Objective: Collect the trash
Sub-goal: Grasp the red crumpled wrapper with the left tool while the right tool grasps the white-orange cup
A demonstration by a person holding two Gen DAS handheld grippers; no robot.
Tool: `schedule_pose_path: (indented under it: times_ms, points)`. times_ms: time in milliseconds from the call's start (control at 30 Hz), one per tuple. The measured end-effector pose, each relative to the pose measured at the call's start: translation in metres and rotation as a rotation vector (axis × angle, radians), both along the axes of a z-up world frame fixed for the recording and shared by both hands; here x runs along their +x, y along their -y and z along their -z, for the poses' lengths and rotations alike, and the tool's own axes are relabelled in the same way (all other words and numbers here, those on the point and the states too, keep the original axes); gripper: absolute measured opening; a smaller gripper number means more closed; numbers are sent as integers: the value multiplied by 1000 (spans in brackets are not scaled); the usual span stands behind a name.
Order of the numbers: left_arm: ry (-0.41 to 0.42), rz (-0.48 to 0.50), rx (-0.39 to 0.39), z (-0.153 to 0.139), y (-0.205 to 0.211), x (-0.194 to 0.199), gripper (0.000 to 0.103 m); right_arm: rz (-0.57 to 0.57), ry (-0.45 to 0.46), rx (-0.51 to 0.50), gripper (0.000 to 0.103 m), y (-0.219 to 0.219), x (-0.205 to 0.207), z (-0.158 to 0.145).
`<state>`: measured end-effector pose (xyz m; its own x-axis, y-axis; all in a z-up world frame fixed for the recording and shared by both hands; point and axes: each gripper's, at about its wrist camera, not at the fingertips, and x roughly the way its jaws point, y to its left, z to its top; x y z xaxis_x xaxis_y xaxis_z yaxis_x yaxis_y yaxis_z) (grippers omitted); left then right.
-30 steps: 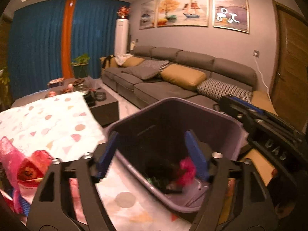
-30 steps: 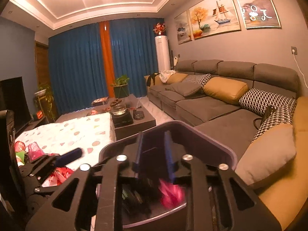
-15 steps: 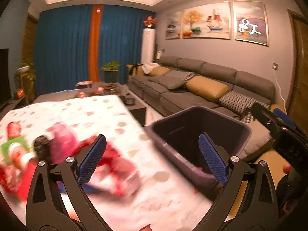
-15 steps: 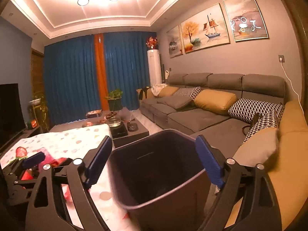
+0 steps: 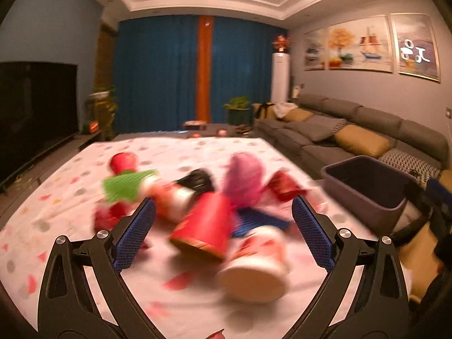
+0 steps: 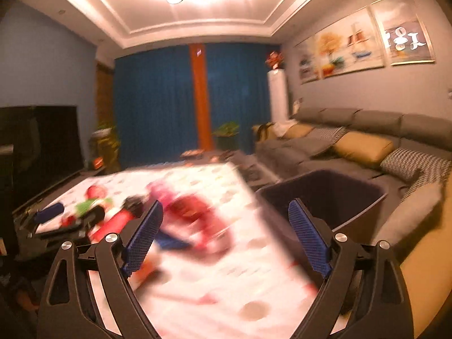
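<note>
A blurred heap of trash lies on the dotted white tablecloth (image 5: 56, 197): a red paper cup (image 5: 203, 223) on its side, a white-bottomed cup (image 5: 254, 274), a pink wrapper (image 5: 244, 175), a green wrapper (image 5: 127, 186) and a dark piece (image 5: 197, 179). My left gripper (image 5: 223, 231) hangs open just above the heap, the red cup between its blue pads without touching them. The grey bin (image 5: 364, 186) stands to the right of the table. My right gripper (image 6: 226, 240) is open and empty, between the heap (image 6: 192, 214) and the bin (image 6: 325, 197). The left gripper (image 6: 50, 220) shows at the right wrist view's left edge.
A grey sofa (image 5: 353, 130) with tan cushions runs along the right wall behind the bin. A dark television (image 5: 34, 107) stands at the left. A low dark coffee table (image 5: 214, 127) with small items and a potted plant (image 5: 237, 107) sit beyond the table, before blue curtains.
Both grippers have swung left, away from over the bin toward the trash on the table. The right gripper's jaws went from nearly shut to wide open; pink trash lies in the bin.
</note>
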<state>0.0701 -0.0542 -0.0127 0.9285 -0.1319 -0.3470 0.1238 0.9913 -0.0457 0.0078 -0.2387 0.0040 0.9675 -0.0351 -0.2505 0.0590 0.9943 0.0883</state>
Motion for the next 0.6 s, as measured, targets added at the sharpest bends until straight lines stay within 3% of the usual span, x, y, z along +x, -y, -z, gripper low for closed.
schedule_pose_path:
  times_ms: [233,467,600]
  points:
    - [-12,-105,-7,5,-53,-9,95,-75,-98,-62,86,-62,11,28]
    - [-12,-130,-13,13,-78,-15,95,-118,-174,-90,75,-98,25,51]
    - [-19,-145,-10,19,-90,-13,95,-124,-216,-99,63,-108,35,60]
